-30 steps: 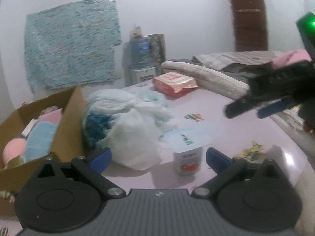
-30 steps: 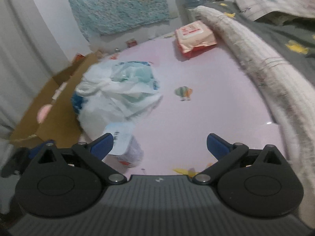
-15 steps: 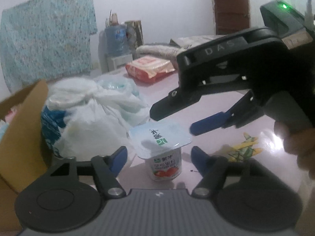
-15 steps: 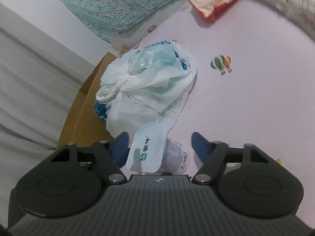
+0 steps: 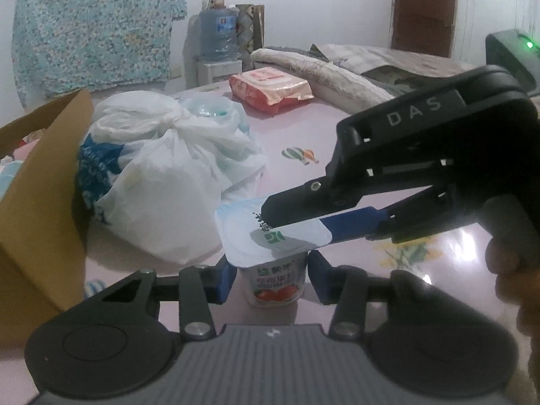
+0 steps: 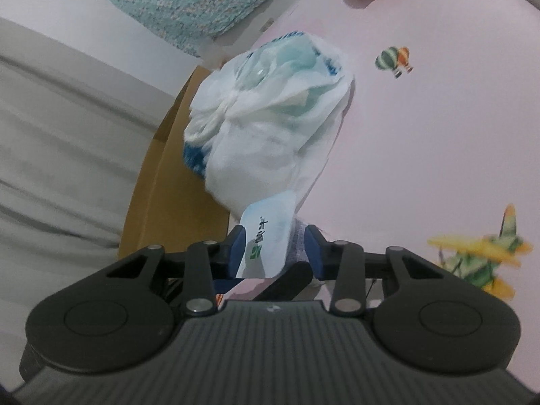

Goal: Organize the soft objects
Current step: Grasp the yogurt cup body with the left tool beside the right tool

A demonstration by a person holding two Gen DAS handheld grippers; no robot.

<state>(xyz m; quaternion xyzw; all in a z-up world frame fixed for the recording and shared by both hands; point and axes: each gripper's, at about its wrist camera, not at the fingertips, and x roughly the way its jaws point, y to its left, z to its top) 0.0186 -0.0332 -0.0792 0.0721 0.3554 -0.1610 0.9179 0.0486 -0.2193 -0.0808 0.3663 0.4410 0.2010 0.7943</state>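
L gripper [image 5: 268, 278] clamped on yogurt cup [image 5: 275, 281] body, upright on pink table [image 5: 337, 141]. R gripper [image 6: 274, 248] pinching cup's lid edge. Tied bag [image 5: 168, 182] just behind, box [image 5: 40, 209] at left.

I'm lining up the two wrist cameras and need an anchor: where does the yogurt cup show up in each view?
Left wrist: the yogurt cup stands at lower centre between the left gripper fingers, the right gripper reaching over its lid.
Right wrist: the yogurt cup sits at lower centre, lid toward the camera, between the right gripper fingers.
Shared landmark: the tied white plastic bag just beyond the cup.
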